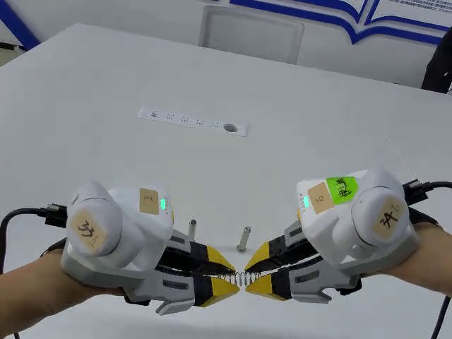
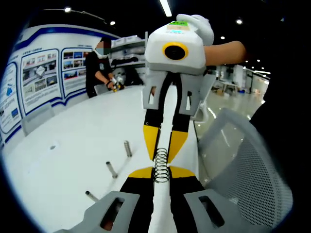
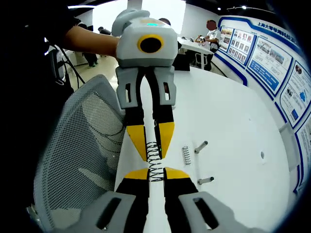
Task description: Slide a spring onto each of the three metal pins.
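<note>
A small steel spring (image 1: 241, 277) hangs level between my two grippers, which meet tip to tip above the white table's near edge. My left gripper (image 1: 233, 277) is shut on one end and my right gripper (image 1: 248, 277) on the other. The left gripper view has the spring (image 2: 161, 165) running from my own tips (image 2: 161, 174) up into the right gripper (image 2: 163, 154). Three upright metal pins (image 2: 128, 148) (image 2: 112, 169) (image 2: 91, 195) stand bare on the table to the left there. A second spring (image 3: 186, 154) lies on the table beside a pin (image 3: 201, 147). Two pins (image 1: 192, 227) (image 1: 244, 239) stand just behind the tips.
A white power strip (image 1: 192, 121) lies mid-table. A grey mesh chair (image 3: 87, 145) sits below the grippers at the table's near edge. Another chair (image 1: 251, 32) stands at the far side. A person (image 2: 99, 68) stands by the wall posters.
</note>
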### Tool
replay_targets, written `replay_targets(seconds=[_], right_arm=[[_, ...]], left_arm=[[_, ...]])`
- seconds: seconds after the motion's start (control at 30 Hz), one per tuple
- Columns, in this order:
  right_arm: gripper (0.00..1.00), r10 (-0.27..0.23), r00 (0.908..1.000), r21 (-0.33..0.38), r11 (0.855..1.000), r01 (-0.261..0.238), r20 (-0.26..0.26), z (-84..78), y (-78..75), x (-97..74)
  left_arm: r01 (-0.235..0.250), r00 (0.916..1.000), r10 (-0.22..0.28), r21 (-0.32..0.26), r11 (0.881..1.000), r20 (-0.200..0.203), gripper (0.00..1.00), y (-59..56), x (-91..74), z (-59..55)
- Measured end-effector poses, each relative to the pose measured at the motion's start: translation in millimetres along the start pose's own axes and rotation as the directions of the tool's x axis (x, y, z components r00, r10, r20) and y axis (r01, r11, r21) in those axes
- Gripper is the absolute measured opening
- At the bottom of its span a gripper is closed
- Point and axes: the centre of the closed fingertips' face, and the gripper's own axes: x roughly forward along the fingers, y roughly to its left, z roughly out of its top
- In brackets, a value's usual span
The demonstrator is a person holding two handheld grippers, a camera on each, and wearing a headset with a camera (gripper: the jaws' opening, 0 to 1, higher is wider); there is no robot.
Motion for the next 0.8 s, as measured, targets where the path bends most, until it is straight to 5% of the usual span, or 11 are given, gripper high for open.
replay_targets(seconds=[0.47,0.8], right_arm=[[0.16,0.017,0.9997,0.011,1.000,-0.017,0.019,0.5,1.9,-3.7],[0.11,0.004,0.9993,0.012,1.000,-0.005,0.036,-1.2,1.0,-10.8]], left_arm=[[0.006,1.0000,-0.006,0.025,1.000,-0.005,0.10,-0.8,-4.2,5.6],[0.011,0.9999,-0.011,0.035,0.999,-0.003,0.10,-2.7,-4.2,8.1]])
